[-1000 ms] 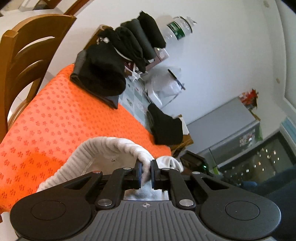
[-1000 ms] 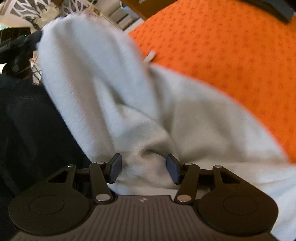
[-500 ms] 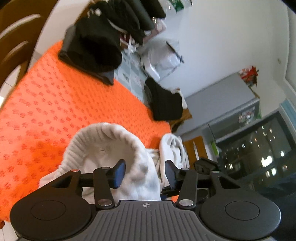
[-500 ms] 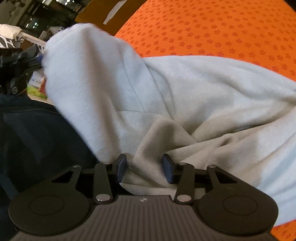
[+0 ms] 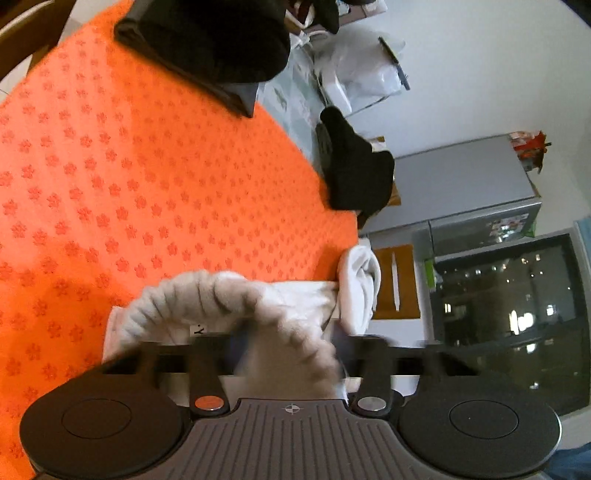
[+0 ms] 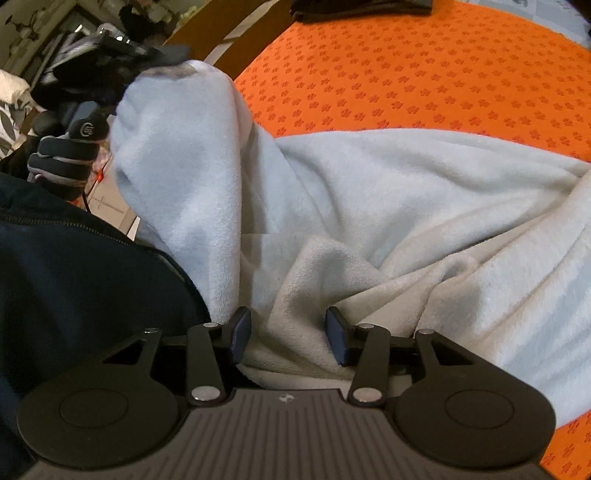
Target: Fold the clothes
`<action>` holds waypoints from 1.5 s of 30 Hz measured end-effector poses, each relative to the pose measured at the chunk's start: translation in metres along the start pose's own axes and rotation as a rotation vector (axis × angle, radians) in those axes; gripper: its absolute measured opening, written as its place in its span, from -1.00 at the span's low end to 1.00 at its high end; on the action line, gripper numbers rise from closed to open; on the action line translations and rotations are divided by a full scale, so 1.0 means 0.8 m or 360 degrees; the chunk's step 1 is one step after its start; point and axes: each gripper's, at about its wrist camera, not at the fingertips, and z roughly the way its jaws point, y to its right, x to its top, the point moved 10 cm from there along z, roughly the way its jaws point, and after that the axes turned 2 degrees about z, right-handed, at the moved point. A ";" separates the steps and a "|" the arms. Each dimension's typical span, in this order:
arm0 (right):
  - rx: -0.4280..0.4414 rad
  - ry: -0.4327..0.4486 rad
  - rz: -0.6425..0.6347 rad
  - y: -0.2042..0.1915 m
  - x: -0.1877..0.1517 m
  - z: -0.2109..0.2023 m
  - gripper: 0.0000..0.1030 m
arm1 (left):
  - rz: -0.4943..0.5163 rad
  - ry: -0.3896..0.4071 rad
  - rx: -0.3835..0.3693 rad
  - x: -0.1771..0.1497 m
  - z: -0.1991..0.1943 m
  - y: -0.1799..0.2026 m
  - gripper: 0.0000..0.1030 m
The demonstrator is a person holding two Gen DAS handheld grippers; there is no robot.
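cloth (image 5: 147,177): orange, darker flower print;
garment (image 6: 406,192): white fleece, ribbed hem;
folded clothes (image 5: 221,33): black

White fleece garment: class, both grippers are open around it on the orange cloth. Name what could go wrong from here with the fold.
1. The left gripper is open around the ribbed hem, blurred in this view; closing now may catch too little fabric.
2. The right gripper straddles a bunched ridge of the white fleece garment; it may pinch several layers.
3. Part of the garment hangs past the edge of the orange cloth and could drag it off.
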 end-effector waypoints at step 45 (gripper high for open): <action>-0.0101 0.0655 -0.0731 -0.076 0.359 -0.083 -0.80 | 0.0758 0.0714 0.0227 0.088 -0.134 0.084 -0.23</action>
